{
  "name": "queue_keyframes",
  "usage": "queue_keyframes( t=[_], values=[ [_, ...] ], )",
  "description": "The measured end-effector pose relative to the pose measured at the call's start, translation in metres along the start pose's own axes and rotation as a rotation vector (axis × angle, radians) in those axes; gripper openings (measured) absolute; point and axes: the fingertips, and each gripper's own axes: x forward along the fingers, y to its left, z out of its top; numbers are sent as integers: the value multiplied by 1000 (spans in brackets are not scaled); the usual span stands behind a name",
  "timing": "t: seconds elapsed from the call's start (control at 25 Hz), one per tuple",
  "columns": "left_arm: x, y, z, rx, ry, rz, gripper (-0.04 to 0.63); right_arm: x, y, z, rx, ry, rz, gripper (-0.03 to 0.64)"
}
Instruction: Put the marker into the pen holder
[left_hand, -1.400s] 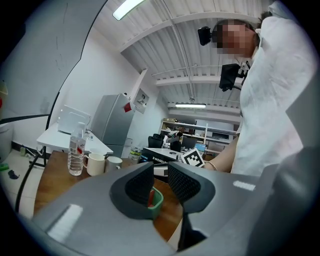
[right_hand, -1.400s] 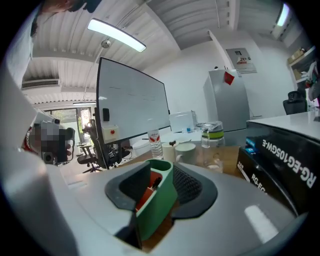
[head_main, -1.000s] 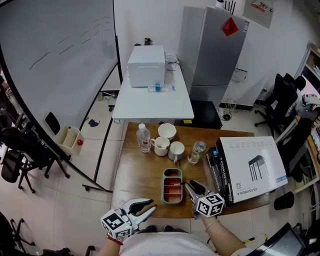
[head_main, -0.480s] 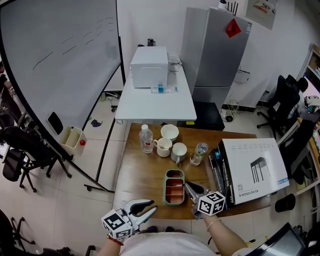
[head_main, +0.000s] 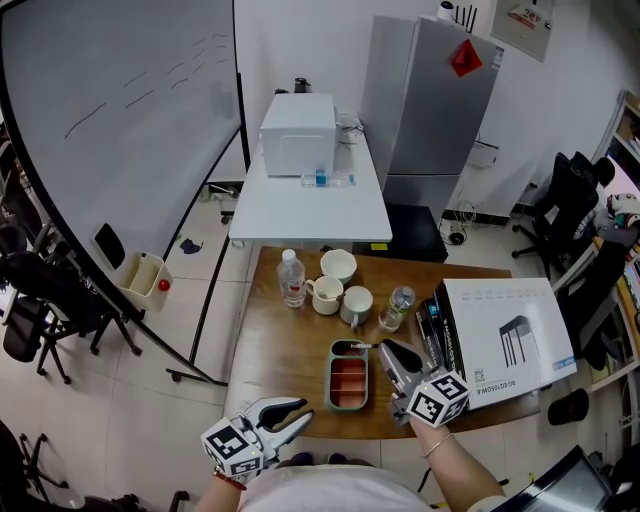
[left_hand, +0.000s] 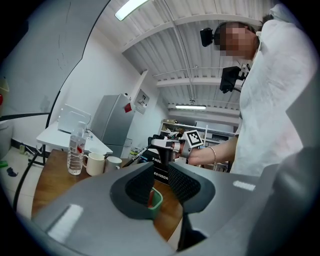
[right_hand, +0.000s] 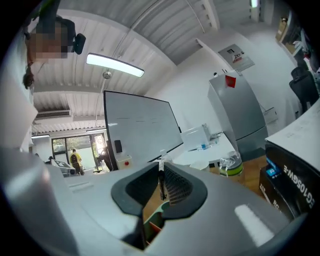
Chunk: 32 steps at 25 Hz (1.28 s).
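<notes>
1. Black and slim, the marker (head_main: 363, 346) has a pale tip at its free end. It juts leftward out of the right gripper (head_main: 388, 352) in the head view.
2. Seen along the right gripper (right_hand: 161, 172), the marker (right_hand: 161, 184) is a thin dark stick clamped between the closed pads, its pale tip poking past them.
3. From the left gripper view, the marker (left_hand: 136, 154) slants down out of the right gripper and hangs in the air, clear of the wooden tabletop (head_main: 280, 360).
4. In the head view, its free end lies over the far end of the pen holder (head_main: 329, 378). This is a green oblong tray with reddish compartments. Whether the marker touches the rim cannot be told.
5. At the near edge of the tabletop, the left gripper (head_main: 303, 412) has its jaws apart and grips nothing. Its own view shows the pen holder (left_hand: 156, 201) through the gap.
6. Beyond the holder stand a water bottle (head_main: 291, 277), two mugs (head_main: 326, 293) and a bowl (head_main: 338, 263).
7. To the right lies a white box (head_main: 505, 335).
</notes>
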Motion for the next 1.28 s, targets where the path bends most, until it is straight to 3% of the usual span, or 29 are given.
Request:
queue_keyframes(
  t=[0.56, 0.8, 0.88, 0.92, 0.96, 1.12, 1.28],
  values=[
    [-8, 2, -3, -13, 5, 30, 61, 34, -44, -87, -30, 241, -85, 21],
    [-9, 0, -2, -5, 6, 27, 61, 40, -51, -100, -61, 265, -120, 27],
    [-8, -1, -1, -10, 8, 24, 61, 35, -53, -103, -60, 273, -131, 106],
    [-6, -3, 0, -11, 9, 17, 61, 30, -55, -103, -54, 272, -140, 156],
    [-3, -5, 1, -9, 9, 7, 61, 23, -58, -102, -48, 264, -151, 164],
    [4, -4, 17, 10, -27, -7, 61, -13, -57, -76, -22, 168, -184, 176],
    [3, 12, 37, -43, -124, 45, 61, -55, -20, -39, -37, 51, -146, 179]
  ],
)
